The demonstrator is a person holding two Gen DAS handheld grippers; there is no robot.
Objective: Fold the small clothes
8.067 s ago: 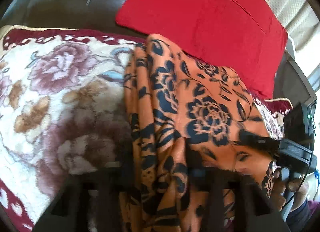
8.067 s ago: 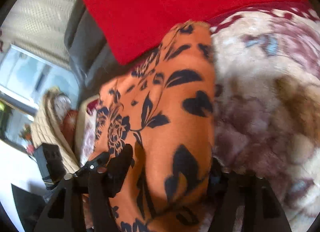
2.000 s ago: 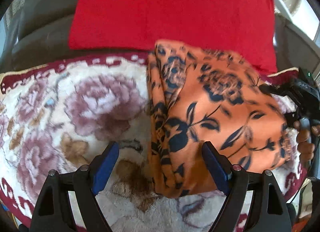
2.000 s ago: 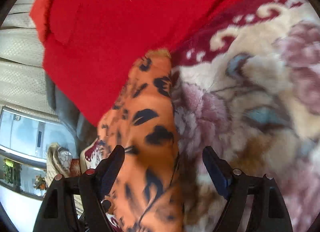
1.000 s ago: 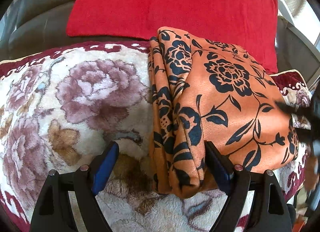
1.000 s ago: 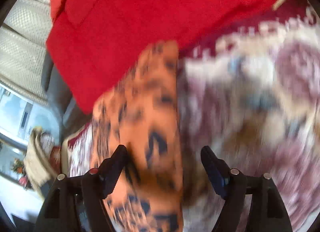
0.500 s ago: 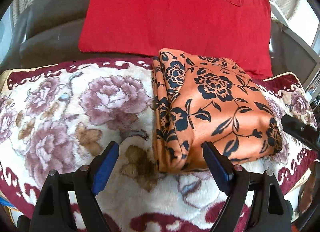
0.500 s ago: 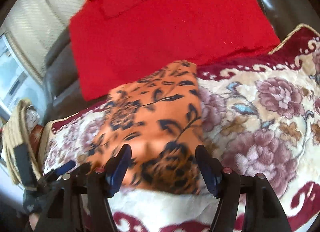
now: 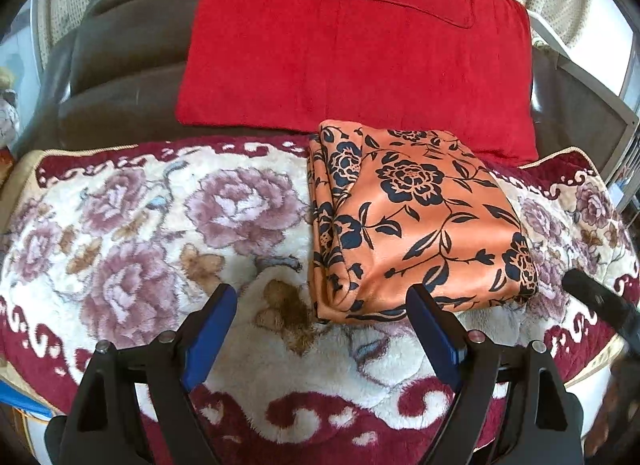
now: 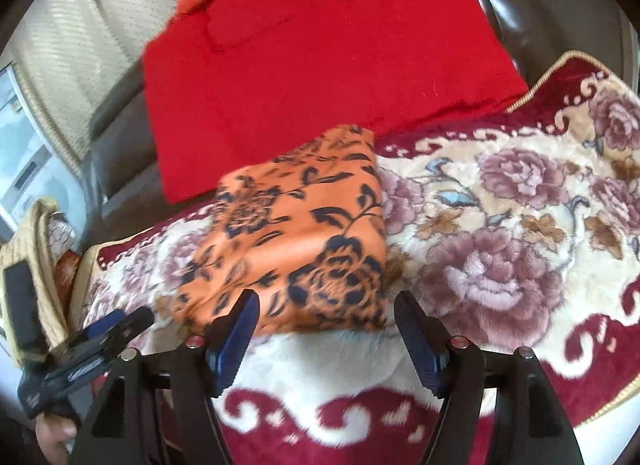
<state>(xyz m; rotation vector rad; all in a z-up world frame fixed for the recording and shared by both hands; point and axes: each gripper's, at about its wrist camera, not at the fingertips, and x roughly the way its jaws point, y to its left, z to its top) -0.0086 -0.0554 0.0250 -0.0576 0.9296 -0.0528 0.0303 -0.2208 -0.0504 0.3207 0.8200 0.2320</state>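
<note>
An orange cloth with a black flower print (image 9: 416, 221) lies folded into a thick rectangle on the floral blanket (image 9: 160, 225). It also shows in the right wrist view (image 10: 304, 241). My left gripper (image 9: 320, 313) is open and empty, held just in front of the cloth's near edge. My right gripper (image 10: 324, 317) is open and empty, also just short of the cloth's near edge. The right gripper's tip (image 9: 600, 301) shows at the right of the left wrist view, and the left gripper (image 10: 92, 341) shows at the lower left of the right wrist view.
A large red cushion (image 9: 360, 49) leans on the dark sofa back (image 9: 120, 65) right behind the cloth. The blanket's dark red border (image 9: 320, 413) runs along the seat's front edge. A window and a beige woven thing (image 10: 36, 249) are at the far left.
Both grippers have let go of the cloth and drawn back from it. The cloth now lies folded and still. More of the blanket's front border is in view.
</note>
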